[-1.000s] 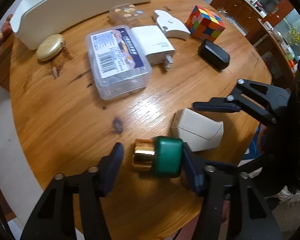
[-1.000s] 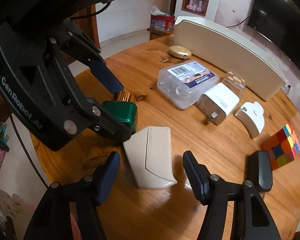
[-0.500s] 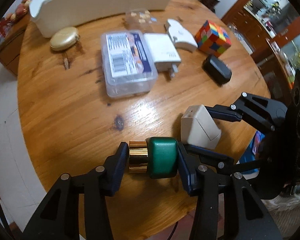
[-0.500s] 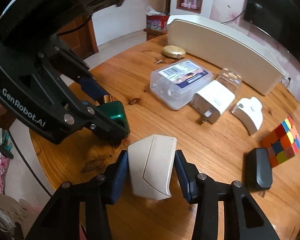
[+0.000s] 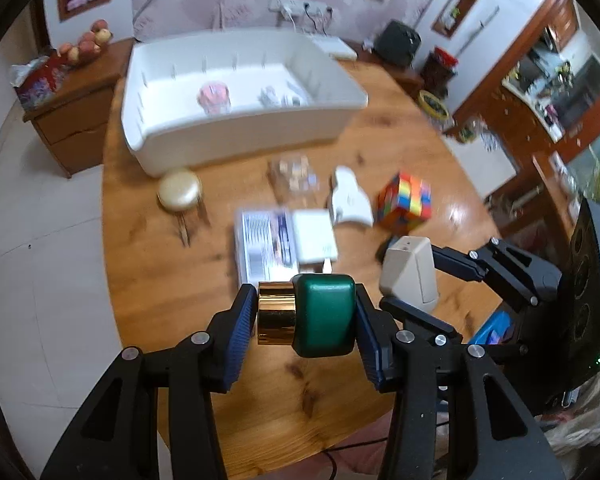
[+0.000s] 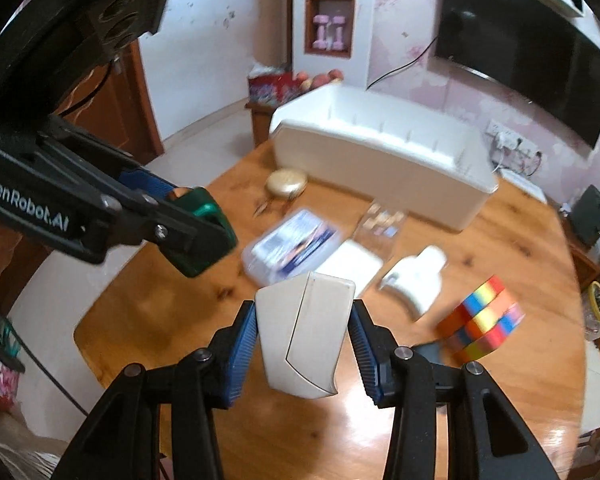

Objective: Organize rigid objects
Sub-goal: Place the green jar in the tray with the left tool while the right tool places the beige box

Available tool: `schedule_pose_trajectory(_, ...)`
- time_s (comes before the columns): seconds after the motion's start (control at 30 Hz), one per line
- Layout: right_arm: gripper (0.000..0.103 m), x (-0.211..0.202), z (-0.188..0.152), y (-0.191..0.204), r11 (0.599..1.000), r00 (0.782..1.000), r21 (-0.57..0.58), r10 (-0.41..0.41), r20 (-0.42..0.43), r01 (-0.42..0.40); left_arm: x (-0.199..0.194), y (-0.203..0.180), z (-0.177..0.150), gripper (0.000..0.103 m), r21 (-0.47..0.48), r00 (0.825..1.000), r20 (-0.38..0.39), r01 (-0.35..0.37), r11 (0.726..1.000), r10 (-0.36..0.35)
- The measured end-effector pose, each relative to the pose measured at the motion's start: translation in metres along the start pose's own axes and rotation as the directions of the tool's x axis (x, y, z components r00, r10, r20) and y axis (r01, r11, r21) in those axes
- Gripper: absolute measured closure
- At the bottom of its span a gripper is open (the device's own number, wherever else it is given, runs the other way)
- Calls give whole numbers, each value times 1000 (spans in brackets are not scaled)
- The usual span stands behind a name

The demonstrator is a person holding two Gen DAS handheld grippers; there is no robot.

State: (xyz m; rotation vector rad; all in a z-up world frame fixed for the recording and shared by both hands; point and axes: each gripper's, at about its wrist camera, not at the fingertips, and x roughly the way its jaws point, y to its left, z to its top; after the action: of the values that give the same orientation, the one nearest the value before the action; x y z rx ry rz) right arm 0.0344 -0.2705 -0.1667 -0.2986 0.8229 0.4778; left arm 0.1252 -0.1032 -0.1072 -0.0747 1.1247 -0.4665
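Gleaming round wooden table (image 5: 152, 280), white bin (image 5: 236, 116), wall-mounted television (image 6: 516, 48)

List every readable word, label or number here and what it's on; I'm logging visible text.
"GenRobot.AI": white lettering on the left claw's black body, in the right wrist view.
Printed label on the clear plastic case: blurred, unreadable.
Nothing else carries legible text.
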Motion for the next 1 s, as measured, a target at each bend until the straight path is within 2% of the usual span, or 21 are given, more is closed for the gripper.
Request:
schedule_pose_trajectory(0.33, 57, -48, 75, -40, 997, 996, 52, -61, 66, 57, -43, -11, 62, 52, -61, 995, 83, -51, 997, 56)
schedule_pose_trajectory(0.47, 57, -61, 112, -56, 996, 995, 60, -77, 71, 73, -57, -9, 89, 52, -76, 991, 109, -65, 995, 73)
schedule_pose_trajectory(0.63, 57, -73, 168, -89, 990, 995, 122, -75, 66, 66, -72, -2, 130, 52, -97, 987, 132, -84, 992, 96)
schedule_pose_trajectory(0.83, 57, -76, 232, -126, 982, 993, 166, -101, 69, 88, -83, 1, 181, 52, -113, 973, 172, -135, 984, 153)
schedule_pose_trajectory(1.0, 57, -53, 273, -149, 978, 991, 177, -123, 58, 111, -66, 15, 214, 52, -157, 962, 168, -190, 969, 216)
